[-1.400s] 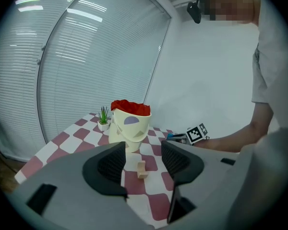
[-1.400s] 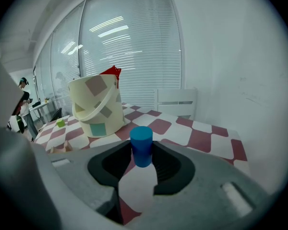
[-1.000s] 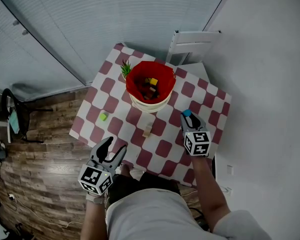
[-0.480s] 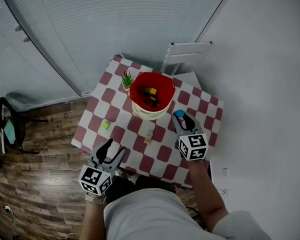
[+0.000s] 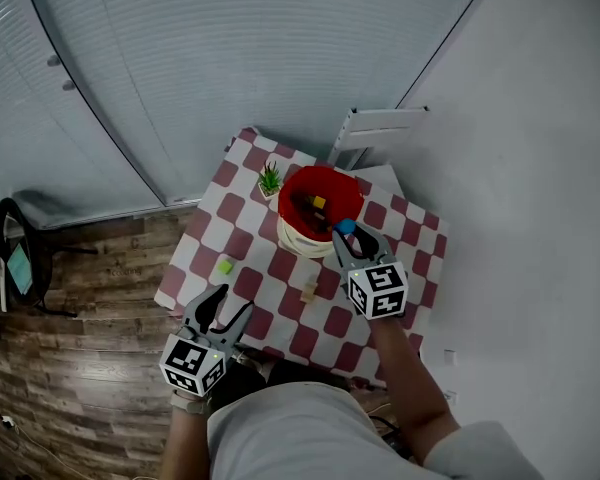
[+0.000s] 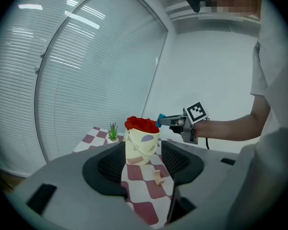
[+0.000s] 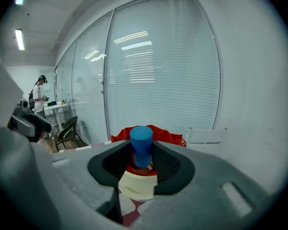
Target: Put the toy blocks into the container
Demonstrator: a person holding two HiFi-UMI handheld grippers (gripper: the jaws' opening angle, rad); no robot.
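Note:
A cream bucket with a red liner [image 5: 318, 211] [image 6: 142, 142] [image 7: 139, 178] stands on the checked table [image 5: 250, 243], with several blocks inside. My right gripper [image 5: 342, 236] [image 7: 142, 153] is shut on a blue cylinder block [image 5: 346, 226] [image 7: 141, 145] [image 6: 160, 120], held just above the bucket's near right rim. A tan wooden block [image 5: 308, 291] [image 6: 158, 176] lies in front of the bucket. A lime green block [image 5: 225, 267] lies at the table's left. My left gripper [image 5: 224, 313] [image 6: 143, 176] hangs open and holds nothing, near the table's front edge.
A small green plant in a pot [image 5: 270, 180] [image 6: 113, 132] stands left of the bucket. A white chair [image 5: 372, 132] sits behind the table, against the wall. Window blinds fill the background. A black office chair [image 7: 67, 131] and a distant person [image 7: 39, 94] show in the right gripper view.
My right gripper has carried the blue cylinder forward and left, from over the table's right part to the bucket's rim. The left gripper has stayed open near the front edge.

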